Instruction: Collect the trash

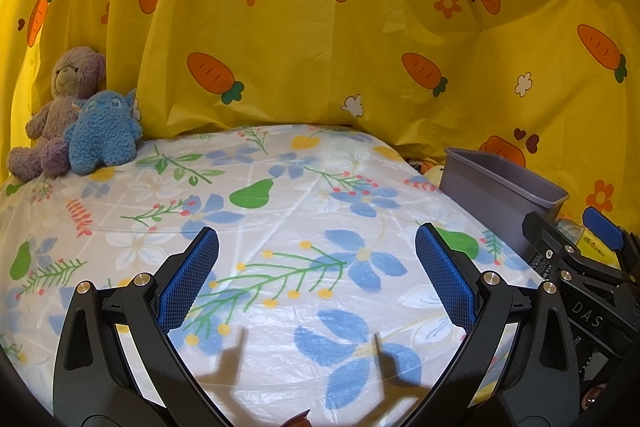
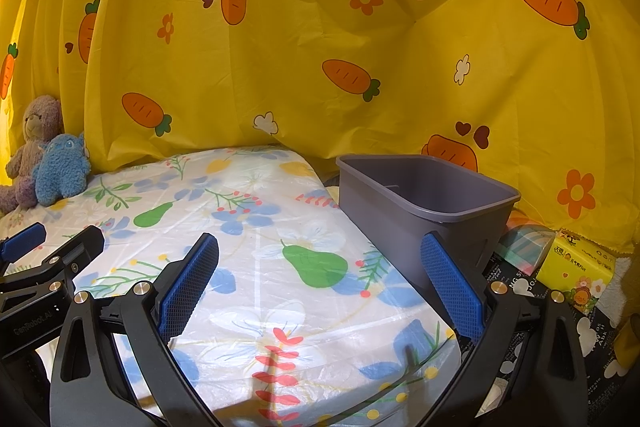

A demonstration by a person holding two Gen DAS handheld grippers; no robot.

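Observation:
A grey plastic bin (image 2: pixel 424 211) stands at the right edge of the table, its inside empty as far as I see; in the left wrist view the grey bin (image 1: pixel 500 183) is at the right. My left gripper (image 1: pixel 316 263) hangs open over the flowered tablecloth (image 1: pixel 280 211) with nothing between its blue pads (image 1: pixel 188 283). My right gripper (image 2: pixel 320 267) is open too, its right pad (image 2: pixel 452 287) in front of the bin's near wall. Each gripper appears at the edge of the other's view. A small brown scrap (image 1: pixel 298 421) peeks in at the bottom edge.
Two plush toys, a purple bear (image 1: pixel 60 107) and a blue creature (image 1: pixel 102 133), sit at the table's back left. A yellow carrot-print curtain (image 2: pixel 320 47) hangs behind. Right of the bin lie a yellow tissue pack (image 2: pixel 576 271) and a pastel box (image 2: pixel 524 247) on a dark printed cloth.

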